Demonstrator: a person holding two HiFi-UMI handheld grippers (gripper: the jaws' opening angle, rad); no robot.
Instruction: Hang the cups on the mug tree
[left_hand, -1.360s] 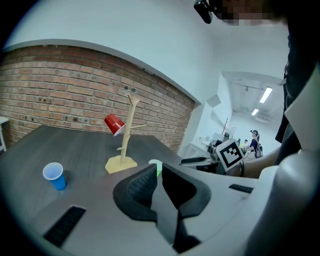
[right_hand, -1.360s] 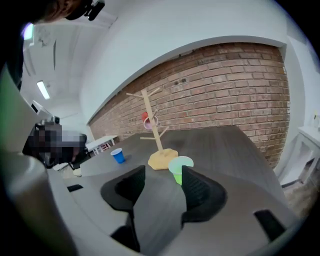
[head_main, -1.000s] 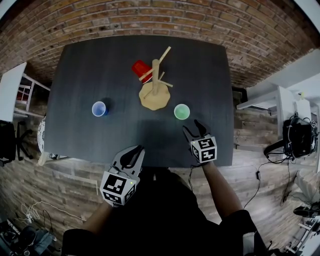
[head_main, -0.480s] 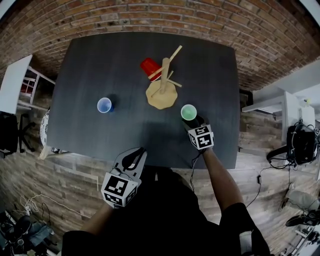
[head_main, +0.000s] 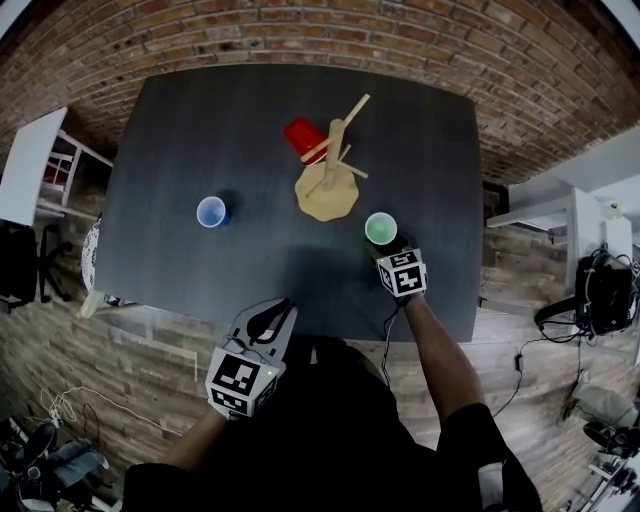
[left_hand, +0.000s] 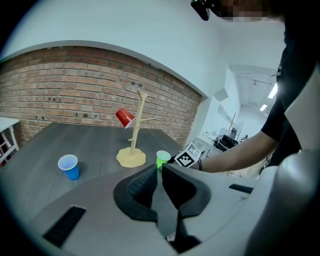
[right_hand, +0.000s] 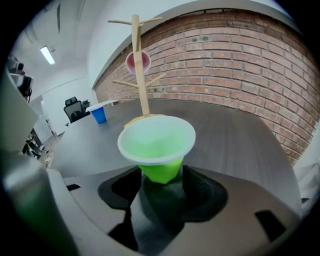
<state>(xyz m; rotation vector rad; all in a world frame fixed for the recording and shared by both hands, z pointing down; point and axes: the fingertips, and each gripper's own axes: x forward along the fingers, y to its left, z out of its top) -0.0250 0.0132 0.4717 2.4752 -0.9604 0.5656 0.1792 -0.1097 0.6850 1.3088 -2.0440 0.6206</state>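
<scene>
A dark table (head_main: 160, 140) is seen from above, with a wooden mug tree (head_main: 327, 190) standing towards its far side. A red cup (head_main: 300, 135) already hangs on a peg at the tree's left. A green cup (right_hand: 157, 145) sits just to the near right of the tree's base, close but not touching it. The right tongs (head_main: 388, 250) appear to grip it, one jaw pressed against each side of its lower wall. A blue cup (head_main: 211, 212) stands alone, well to the left of the tree. The left tongs (left_hand: 159, 171) are closed on nothing and held back past the table's near edge, far from the tree. The main risk lies in the grip. The cup looks thin and tapers downwards, so a hard squeeze could buckle it. A light squeeze could let it slide or pivot once it is tipped towards a peg. The pegs are slim and the cup has no handle (it must go on mouth first). A poor line-up would likely drop it, and a bump could shift the tree or knock the red cup loose. Relative to the right tongs, the green cup sits upright between the jaws. Its wide rim rises above them and its base is low in the gap, with the tree straight beyond it.
</scene>
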